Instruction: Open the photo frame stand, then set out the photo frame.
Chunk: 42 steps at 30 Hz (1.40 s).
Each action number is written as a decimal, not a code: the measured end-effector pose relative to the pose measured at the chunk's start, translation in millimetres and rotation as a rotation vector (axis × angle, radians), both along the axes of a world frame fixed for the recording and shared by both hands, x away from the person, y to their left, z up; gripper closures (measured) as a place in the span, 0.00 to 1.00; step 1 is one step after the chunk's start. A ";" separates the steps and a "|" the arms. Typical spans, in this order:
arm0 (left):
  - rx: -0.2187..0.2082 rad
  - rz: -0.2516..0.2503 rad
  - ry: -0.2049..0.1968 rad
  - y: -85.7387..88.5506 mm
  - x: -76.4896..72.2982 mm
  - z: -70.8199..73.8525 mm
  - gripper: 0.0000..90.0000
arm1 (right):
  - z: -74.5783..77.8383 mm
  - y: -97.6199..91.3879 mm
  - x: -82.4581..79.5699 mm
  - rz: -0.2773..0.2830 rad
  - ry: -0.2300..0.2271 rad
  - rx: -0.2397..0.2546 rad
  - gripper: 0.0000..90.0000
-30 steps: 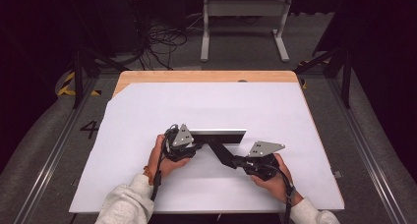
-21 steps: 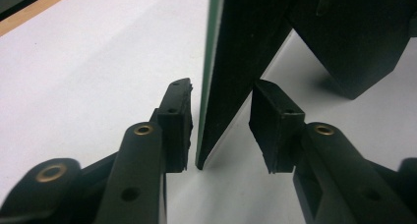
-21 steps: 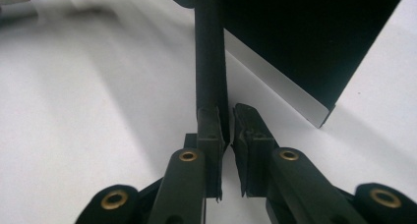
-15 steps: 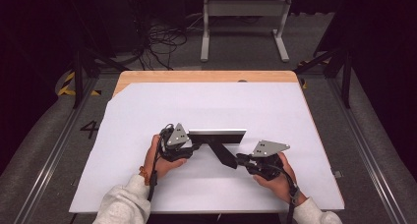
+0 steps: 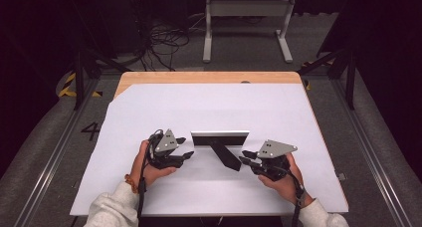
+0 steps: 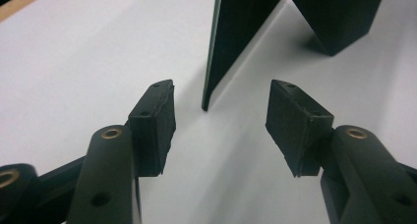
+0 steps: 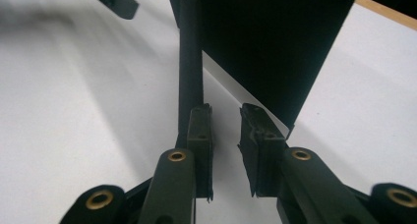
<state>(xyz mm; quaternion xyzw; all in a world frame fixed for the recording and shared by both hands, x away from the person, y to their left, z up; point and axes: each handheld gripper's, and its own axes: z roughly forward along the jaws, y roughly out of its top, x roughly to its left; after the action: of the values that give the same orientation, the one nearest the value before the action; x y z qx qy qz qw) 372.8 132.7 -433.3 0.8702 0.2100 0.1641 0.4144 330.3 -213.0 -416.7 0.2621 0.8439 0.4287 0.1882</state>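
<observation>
Both tongs open – frame standing

A wooden table carries a white sheet (black picture frame standing on it).

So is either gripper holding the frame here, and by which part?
Neither. The left gripper has just opened off the frame edge; the right gripper has just been opening too, with a gap between its pads and the stand leg.
</observation>
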 end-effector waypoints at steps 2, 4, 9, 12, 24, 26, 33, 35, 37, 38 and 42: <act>-0.011 0.005 0.014 6.0 -3.6 -0.4 0.48 | 1.3 -2.4 0.1 -0.008 -0.010 -0.003 0.83; -0.009 0.008 0.015 8.3 -4.8 -0.7 0.46 | 1.5 -3.8 0.4 -0.013 -0.012 0.000 0.82; 0.020 0.019 0.028 22.5 -20.4 -8.6 0.40 | 1.9 -12.2 4.0 -0.056 -0.028 -0.003 0.79; 0.010 0.033 0.044 29.6 -26.1 -11.5 0.36 | 3.5 -16.2 6.5 -0.081 -0.033 0.008 0.76; -0.002 0.026 0.051 24.4 -25.3 -13.7 0.38 | 2.9 -21.9 14.9 -0.132 -0.054 0.024 0.71; -0.008 0.032 0.042 21.4 -22.3 -12.1 0.39 | 3.5 -21.0 16.2 -0.132 -0.059 0.030 0.72; -0.104 0.047 0.016 14.0 0.9 5.3 0.41 | 11.6 -18.6 15.9 -0.147 -0.094 0.088 0.73; -0.123 0.043 0.020 11.5 4.7 7.4 0.40 | 12.2 -18.4 16.0 -0.150 -0.096 0.091 0.73; -0.131 0.032 0.023 5.6 10.3 9.8 0.39 | 13.7 -16.9 15.6 -0.153 -0.103 0.089 0.73; -0.127 0.027 0.020 1.2 12.6 11.0 0.38 | 14.1 -16.1 15.5 -0.155 -0.107 0.089 0.73; -0.127 0.001 0.017 -8.9 17.1 12.3 0.38 | 15.2 -11.5 19.7 -0.164 -0.098 0.090 0.74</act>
<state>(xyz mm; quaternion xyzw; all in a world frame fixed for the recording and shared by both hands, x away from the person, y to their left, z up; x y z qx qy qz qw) 389.9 123.8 -421.0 0.8434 0.2239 0.1434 0.4668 350.0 -224.5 -401.5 0.3175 0.7891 0.4617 0.2517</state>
